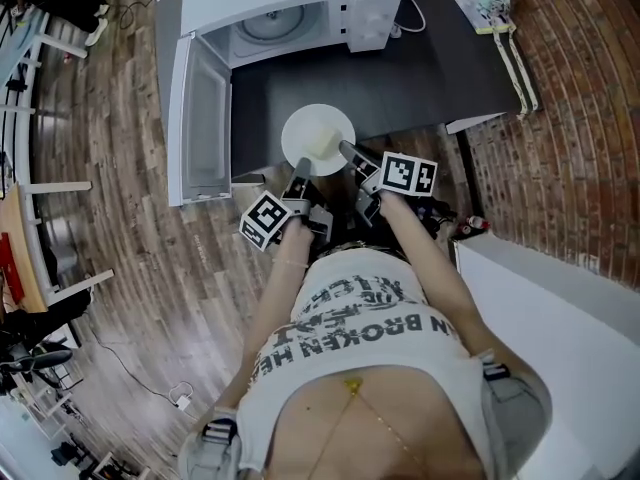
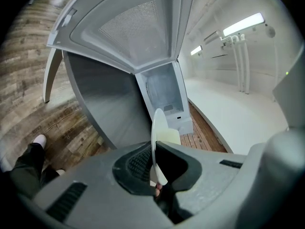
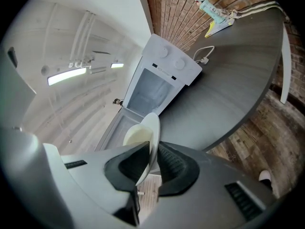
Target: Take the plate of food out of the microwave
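Plate (image 1: 300,133) of pale food (image 2: 167,137) outside microwave (image 1: 300,13)

Plain white on the plate (image 1: 318,136) between both sets of jaws; pale creamy yellow on the food (image 2: 167,136) upon it. Light grey on the bodies of the left gripper (image 1: 300,171) and right gripper (image 1: 348,152), with black ribbed pads (image 2: 136,163) inside and black-and-white square markers on the left cube (image 1: 265,220) and right cube (image 1: 410,174). Ahead of the grippers, white on the microwave (image 1: 300,13), dark grey on the table (image 1: 420,78). Below them, brown wood-plank floor (image 1: 120,118); to the right gripper's right, red-brown brickwork (image 1: 580,108).
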`<act>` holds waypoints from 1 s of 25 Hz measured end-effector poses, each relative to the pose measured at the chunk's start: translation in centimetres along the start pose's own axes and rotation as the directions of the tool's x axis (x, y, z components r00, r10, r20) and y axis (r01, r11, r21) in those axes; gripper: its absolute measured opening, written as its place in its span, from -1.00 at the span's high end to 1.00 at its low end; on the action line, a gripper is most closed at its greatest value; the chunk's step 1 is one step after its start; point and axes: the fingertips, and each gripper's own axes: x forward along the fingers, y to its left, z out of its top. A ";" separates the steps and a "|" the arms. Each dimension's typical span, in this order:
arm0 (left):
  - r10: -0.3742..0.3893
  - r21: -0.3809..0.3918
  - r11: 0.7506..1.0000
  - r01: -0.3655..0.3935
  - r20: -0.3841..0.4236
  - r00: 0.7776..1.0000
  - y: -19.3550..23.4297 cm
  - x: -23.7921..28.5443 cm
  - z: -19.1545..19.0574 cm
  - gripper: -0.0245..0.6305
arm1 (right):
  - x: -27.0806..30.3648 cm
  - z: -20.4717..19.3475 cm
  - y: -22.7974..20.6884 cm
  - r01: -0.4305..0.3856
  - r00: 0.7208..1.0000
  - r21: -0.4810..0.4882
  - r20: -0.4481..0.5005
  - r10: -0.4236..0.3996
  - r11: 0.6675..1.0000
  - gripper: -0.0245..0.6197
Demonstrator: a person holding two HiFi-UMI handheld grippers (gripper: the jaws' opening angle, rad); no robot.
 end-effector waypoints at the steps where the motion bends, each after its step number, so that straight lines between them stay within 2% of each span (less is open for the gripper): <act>1: 0.000 0.000 1.000 0.000 0.006 1.000 -0.2 0.2 -0.6 0.87 | -0.5 0.3 -0.3 -0.004 1.000 -0.001 -0.006 0.004 1.000 0.77; 8: 0.009 -0.003 1.000 -0.009 0.057 0.998 -1.2 0.2 -2.9 0.87 | -2.4 1.0 -0.9 -0.033 0.998 -0.017 -0.048 0.032 0.999 0.77; 25: 0.037 -0.025 0.999 -0.034 0.122 0.992 -1.2 -0.8 -7.9 0.87 | -6.2 0.3 -2.9 -0.066 0.991 -0.025 -0.116 0.062 0.998 0.77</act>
